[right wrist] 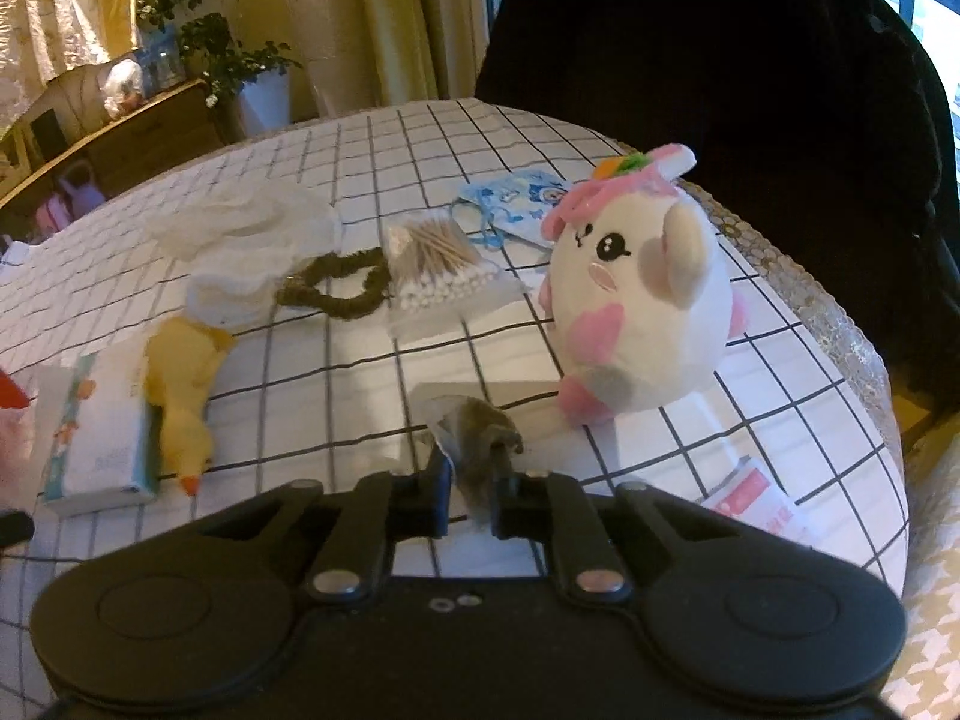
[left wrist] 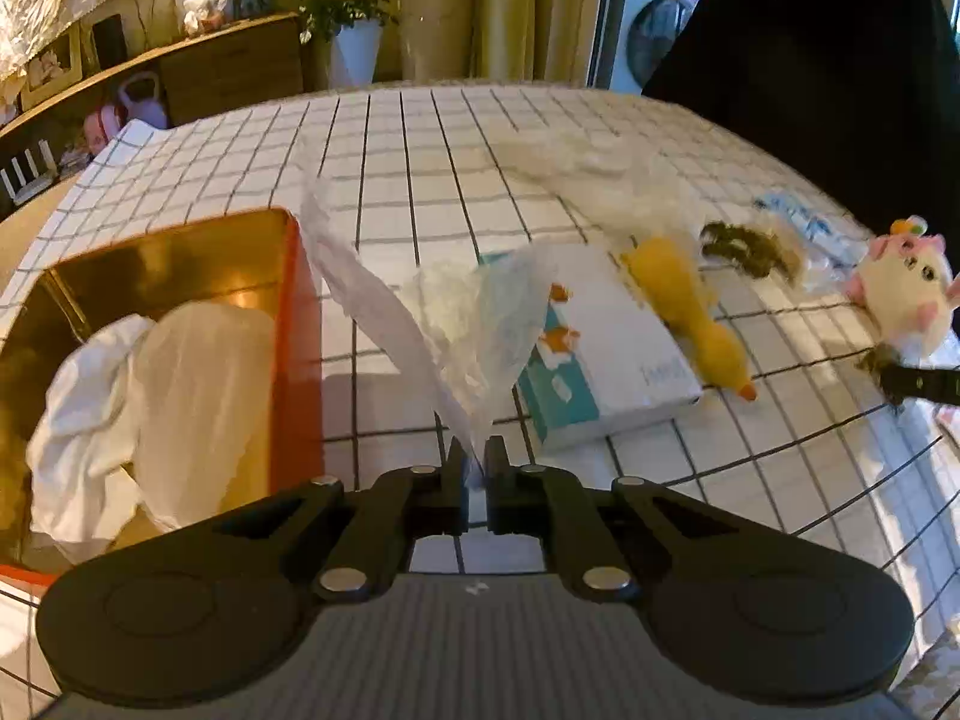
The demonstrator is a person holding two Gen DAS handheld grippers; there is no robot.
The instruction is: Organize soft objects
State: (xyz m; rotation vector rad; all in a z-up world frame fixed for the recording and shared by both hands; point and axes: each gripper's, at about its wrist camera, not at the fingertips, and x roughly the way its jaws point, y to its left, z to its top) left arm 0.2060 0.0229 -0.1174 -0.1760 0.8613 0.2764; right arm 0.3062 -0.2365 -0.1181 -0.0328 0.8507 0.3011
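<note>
The left tool (left wrist: 474, 456) is clamped on a thin white tissue (left wrist: 420, 300) lifted above the tabletop (left wrist: 420, 138), beside the gold tin (left wrist: 180, 258) holding white cloth (left wrist: 120, 408). The right tool (right wrist: 471, 468) pinches a grey-green scrunchie (right wrist: 480, 426) near the plush unicorn (right wrist: 642, 300).

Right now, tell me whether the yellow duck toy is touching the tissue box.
Touching. The left wrist view shows the yellow duck toy lying across the tissue box top edge; the right wrist view shows it pressed against the box's side, no gap.
</note>
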